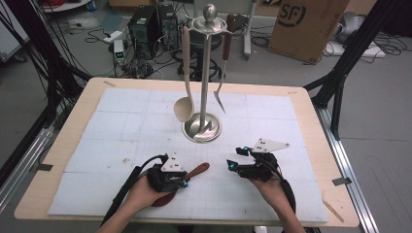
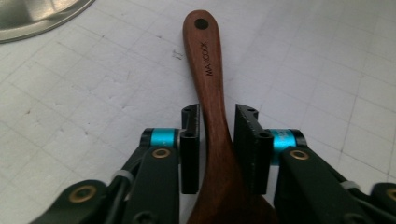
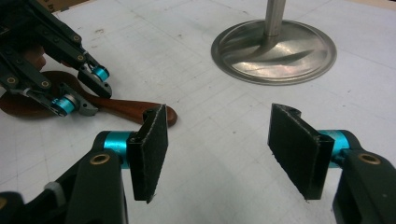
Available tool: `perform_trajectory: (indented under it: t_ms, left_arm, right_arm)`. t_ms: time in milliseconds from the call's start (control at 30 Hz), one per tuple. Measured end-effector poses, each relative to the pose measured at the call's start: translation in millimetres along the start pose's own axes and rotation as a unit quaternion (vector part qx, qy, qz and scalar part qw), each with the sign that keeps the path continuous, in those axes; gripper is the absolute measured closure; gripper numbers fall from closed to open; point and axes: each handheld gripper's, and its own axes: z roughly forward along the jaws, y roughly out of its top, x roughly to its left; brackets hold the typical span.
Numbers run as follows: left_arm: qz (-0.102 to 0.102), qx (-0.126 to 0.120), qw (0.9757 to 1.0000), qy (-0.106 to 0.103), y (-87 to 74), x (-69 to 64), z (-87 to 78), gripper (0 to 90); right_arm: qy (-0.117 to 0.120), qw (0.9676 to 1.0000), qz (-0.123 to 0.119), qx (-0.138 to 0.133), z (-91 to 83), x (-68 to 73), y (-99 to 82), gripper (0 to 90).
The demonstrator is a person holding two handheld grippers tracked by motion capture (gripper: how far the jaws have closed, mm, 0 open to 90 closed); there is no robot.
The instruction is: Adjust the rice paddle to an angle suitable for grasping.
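A dark wooden spoon (image 1: 199,170) lies on the white mat near the front, its handle pointing toward the stand. My left gripper (image 1: 184,180) straddles that handle (image 2: 212,93); the left pad sits against the wood and a thin gap shows at the right pad (image 2: 250,144), so the jaws are open. In the right gripper view the spoon (image 3: 126,106) and the left gripper (image 3: 86,88) appear at the upper left. My right gripper (image 3: 217,149) is open and empty over bare mat, to the right of the spoon (image 1: 234,159).
A steel utensil stand (image 1: 203,128) stands mid-table, its base (image 3: 275,46) just beyond my right gripper. A beige ladle (image 1: 183,109) and a brown-handled turner (image 1: 221,97) hang from it. The wooden table edge (image 1: 73,111) borders the mat.
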Motion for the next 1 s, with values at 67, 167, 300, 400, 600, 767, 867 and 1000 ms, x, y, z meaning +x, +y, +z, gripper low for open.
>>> perform_trajectory:
  t_ms: [67, 167, 300, 400, 600, 767, 867, 1000]
  left_arm:
    - [-0.004, 0.001, 1.0000, 0.001, 0.3, -0.2, 0.1, 73.7]
    - [-0.009, 0.001, 1.0000, 0.002, 0.6, 0.1, 0.0, 74.6]
    - [-0.014, -0.003, 0.9999, 0.000, 0.6, 0.6, 0.1, 76.9]
    - [-0.011, -0.002, 0.9999, 0.002, 0.9, 0.3, -0.3, 77.2]
    - [-0.012, -0.001, 0.9999, 0.003, 1.0, 0.8, -1.2, 77.4]
    - [-0.017, -0.011, 0.9998, 0.002, 1.6, 1.0, -3.3, 77.6]
    - [-0.022, -0.022, 0.9995, 0.002, 2.3, 1.2, -5.5, 77.6]
    - [-0.024, -0.044, 0.9987, 0.001, 4.5, 1.4, -10.3, 77.7]
  right_arm:
    - [0.002, 1.0000, -0.001, 0.003, 2.0, 1.8, 0.3, 37.3]
    - [0.007, 0.9999, -0.003, 0.008, 6.0, 4.7, 0.7, 37.2]
    - [0.016, 0.9997, -0.004, 0.016, 13.3, 9.4, 0.9, 37.3]
    - [0.022, 0.9995, 0.000, 0.021, 17.4, 12.1, 0.7, 36.8]
    - [0.036, 0.9988, 0.003, 0.033, 26.0, 17.6, -0.3, 36.6]
    - [0.043, 0.9980, 0.012, 0.046, 34.7, 20.0, -3.6, 35.7]
    - [0.047, 0.9975, 0.013, 0.050, 39.0, 22.1, -3.9, 35.7]
    - [0.058, 0.9969, 0.022, 0.048, 43.2, 24.4, -3.0, 36.6]
